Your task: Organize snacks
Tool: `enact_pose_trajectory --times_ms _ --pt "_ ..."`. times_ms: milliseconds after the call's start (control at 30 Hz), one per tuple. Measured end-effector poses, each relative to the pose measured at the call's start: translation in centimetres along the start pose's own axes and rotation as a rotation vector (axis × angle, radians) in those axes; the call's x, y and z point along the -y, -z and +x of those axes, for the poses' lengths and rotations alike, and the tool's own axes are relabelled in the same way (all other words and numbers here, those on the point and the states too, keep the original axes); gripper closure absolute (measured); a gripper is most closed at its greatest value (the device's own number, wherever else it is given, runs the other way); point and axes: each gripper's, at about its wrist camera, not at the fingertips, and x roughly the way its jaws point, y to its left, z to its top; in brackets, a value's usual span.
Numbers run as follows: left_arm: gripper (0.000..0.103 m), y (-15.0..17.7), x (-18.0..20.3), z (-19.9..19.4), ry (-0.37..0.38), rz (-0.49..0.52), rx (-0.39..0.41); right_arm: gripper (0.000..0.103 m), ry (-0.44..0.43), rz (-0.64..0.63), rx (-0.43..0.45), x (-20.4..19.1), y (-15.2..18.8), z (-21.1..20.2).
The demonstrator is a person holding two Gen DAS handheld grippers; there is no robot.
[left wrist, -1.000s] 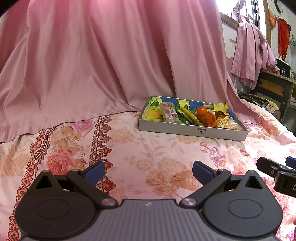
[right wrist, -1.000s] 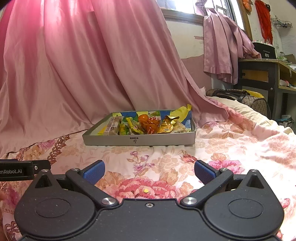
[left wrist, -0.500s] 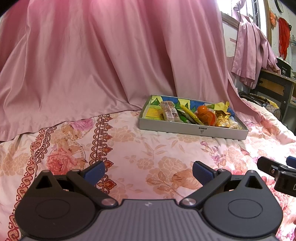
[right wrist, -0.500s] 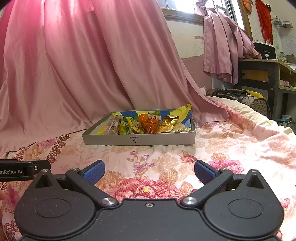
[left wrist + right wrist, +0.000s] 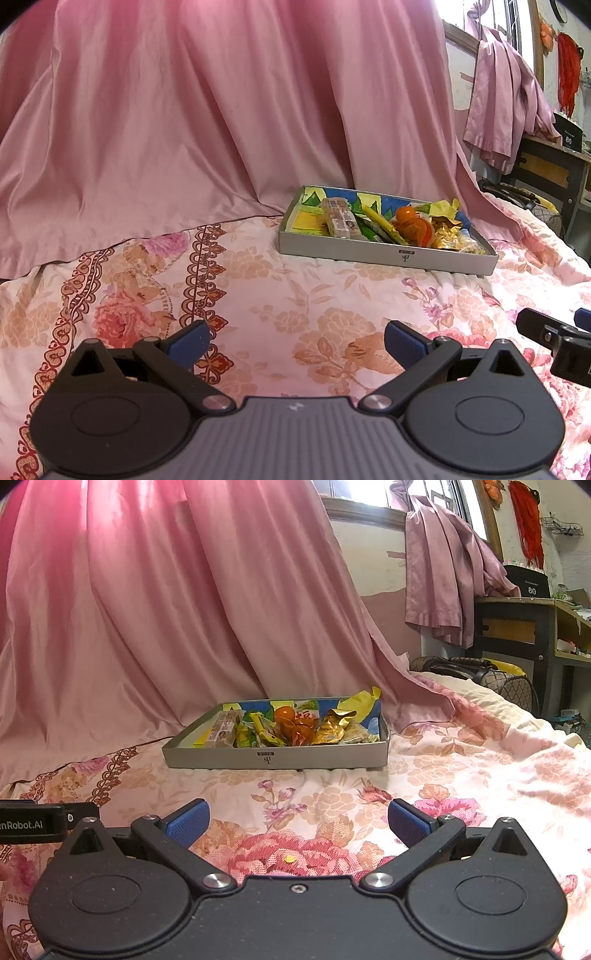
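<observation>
Both the left gripper (image 5: 295,341) and right gripper (image 5: 297,821) are hovering released and empty, the snack tray (image 5: 275,757) lying ahead, long side across, seemingly nearer the right.

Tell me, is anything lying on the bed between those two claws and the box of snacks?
Nothing visible does. Only bare flowered bedspread lies between the open right gripper and the grey snack box. The open left gripper has the same clear stretch ahead of it.
</observation>
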Motion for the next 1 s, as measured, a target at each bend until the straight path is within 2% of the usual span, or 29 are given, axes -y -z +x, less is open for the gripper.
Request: enact_pose_trajectory --times_ms 467,1000 --pt "0.000 -0.2 -0.9 0.9 -0.036 -0.074 -0.097 0.001 0.005 0.002 -0.002 0.2 0.0 -0.1" --pt "0.000 -0.1 -1.1 1.1 -0.046 -0.074 -0.109 0.001 0.002 -0.005 -0.003 0.1 -0.1 -0.2"
